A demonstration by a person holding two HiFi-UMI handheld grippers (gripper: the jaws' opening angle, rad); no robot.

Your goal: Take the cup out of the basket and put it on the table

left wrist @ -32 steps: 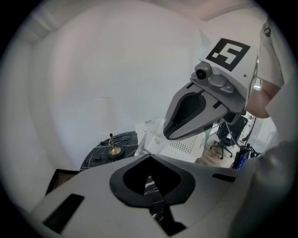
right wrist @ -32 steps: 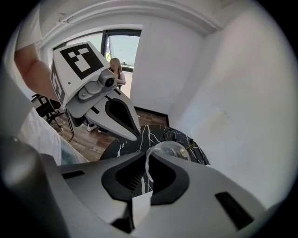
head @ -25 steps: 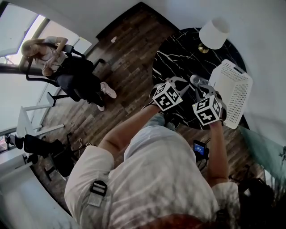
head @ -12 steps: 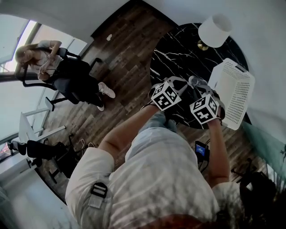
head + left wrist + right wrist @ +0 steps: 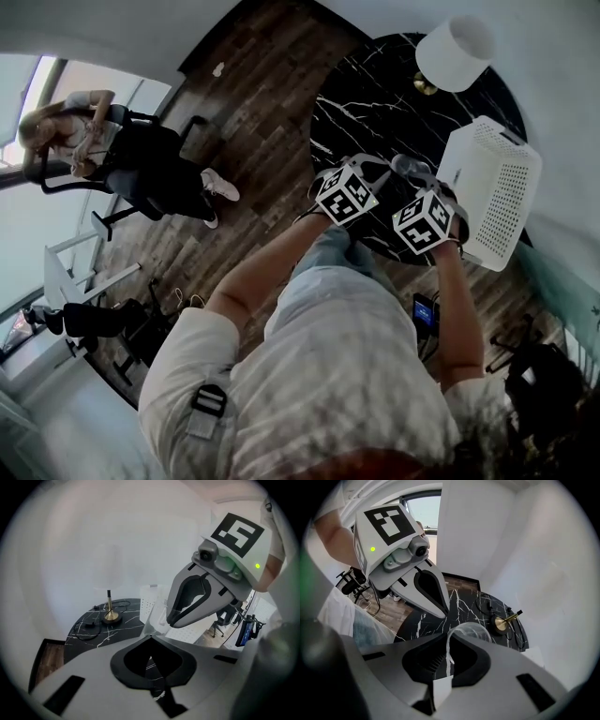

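A clear plastic cup (image 5: 409, 167) hangs over the black marble table (image 5: 375, 103), just left of the white perforated basket (image 5: 492, 192). My right gripper (image 5: 413, 176) is shut on the cup's wall. In the right gripper view the cup's rim (image 5: 471, 631) curves out just beyond my jaws (image 5: 449, 660). The left gripper (image 5: 371, 169) hovers close beside the right one, shut with nothing in it. In the left gripper view its jaws (image 5: 151, 660) meet in a thin line above the table (image 5: 93, 630), with the basket (image 5: 154, 604) behind.
A lamp with a white shade (image 5: 455, 42) and brass base (image 5: 504, 623) stands at the table's far side, with a cable (image 5: 89, 630) by it. A seated person (image 5: 89, 141) and office chairs are at the left on the wood floor (image 5: 244, 122).
Both grippers and the held cup stay almost where they were beside the basket. The head view has shifted slightly.
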